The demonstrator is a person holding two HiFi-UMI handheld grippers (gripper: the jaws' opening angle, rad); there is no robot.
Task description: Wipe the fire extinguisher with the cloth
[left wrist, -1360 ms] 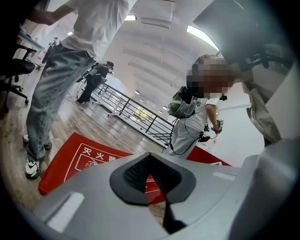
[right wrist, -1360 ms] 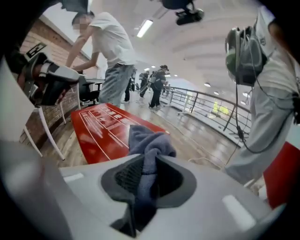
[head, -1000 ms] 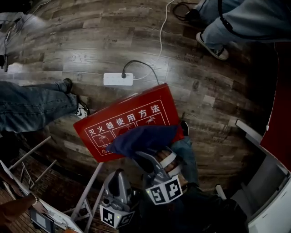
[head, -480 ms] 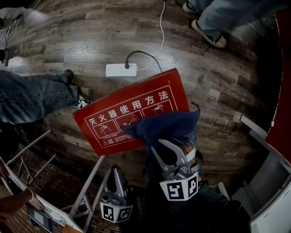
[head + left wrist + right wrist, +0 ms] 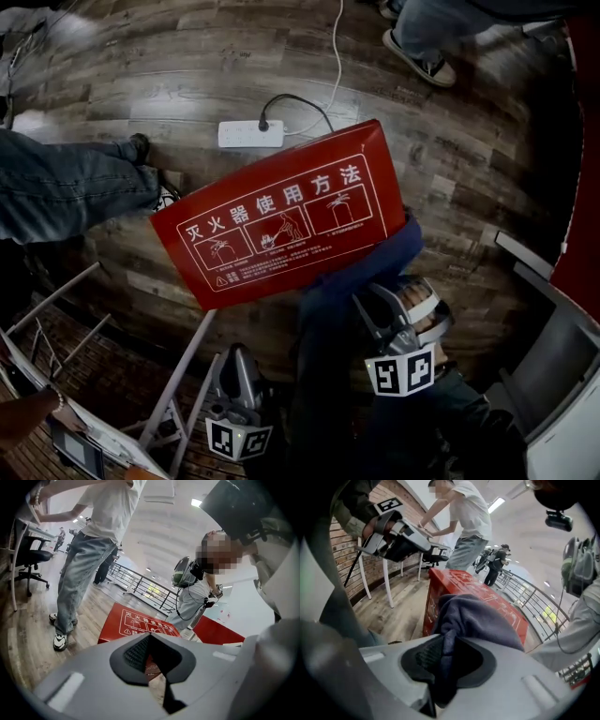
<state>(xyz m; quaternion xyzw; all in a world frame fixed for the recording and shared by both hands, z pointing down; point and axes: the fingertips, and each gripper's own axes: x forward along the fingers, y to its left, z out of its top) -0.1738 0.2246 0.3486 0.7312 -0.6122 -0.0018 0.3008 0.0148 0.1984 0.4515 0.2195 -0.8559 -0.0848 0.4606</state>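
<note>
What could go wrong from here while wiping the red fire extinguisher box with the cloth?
The right hand-held gripper pinches only a fold of the dark blue cloth; dragging may pull it free. A hard push could shove the fire extinguisher box into the plugged-in power strip just beyond it.

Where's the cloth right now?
The dark blue cloth is clamped in the right gripper, at the head view's lower right, beside the red fire extinguisher box.
</note>
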